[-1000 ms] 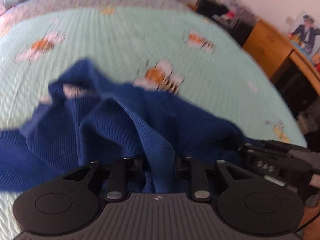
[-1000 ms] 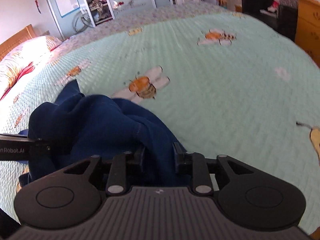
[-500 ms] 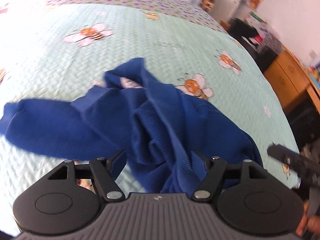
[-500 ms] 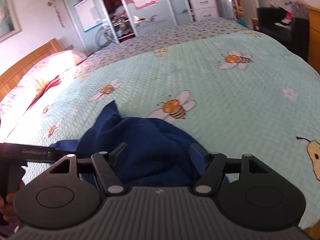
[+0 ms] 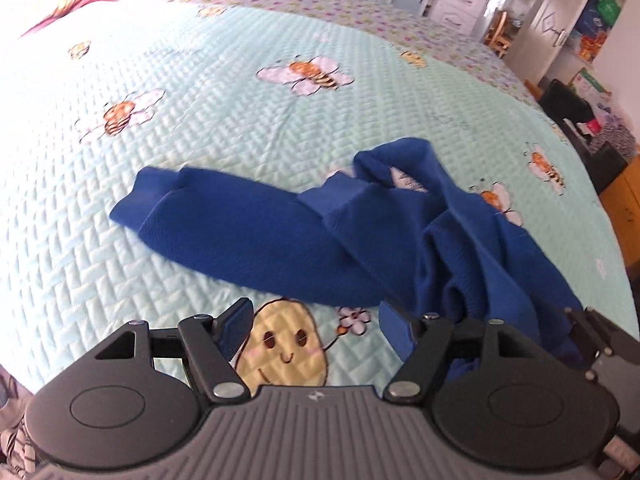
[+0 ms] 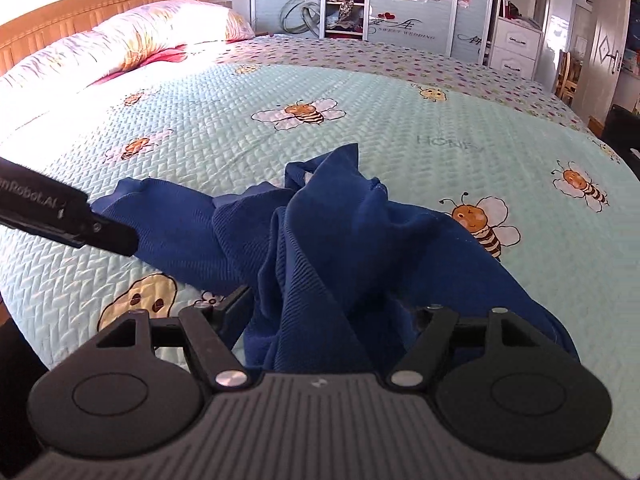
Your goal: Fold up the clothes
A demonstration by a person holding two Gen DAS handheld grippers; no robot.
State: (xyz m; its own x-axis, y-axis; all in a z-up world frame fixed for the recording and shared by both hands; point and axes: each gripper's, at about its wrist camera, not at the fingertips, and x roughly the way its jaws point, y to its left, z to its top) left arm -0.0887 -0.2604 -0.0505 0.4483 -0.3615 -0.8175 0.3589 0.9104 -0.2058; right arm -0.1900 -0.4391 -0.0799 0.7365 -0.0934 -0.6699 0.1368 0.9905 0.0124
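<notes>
On the pale-green quilted bedspread w/ bee prints (image 6: 400, 152) lies a crumpled royal-blue knit sweater (image 6: 328, 240), one sleeve stretched out flat toward the left. The left gripper (image 5: 316, 330) hangs over the near edge, jaws wide apart w/ nothing between them (only a yellow smiley print shows in the gap). The right gripper (image 6: 332, 316) has a bunched fold of the sweater between its jaws, which are closing; pads not yet pressing it. No containers in view.
</notes>
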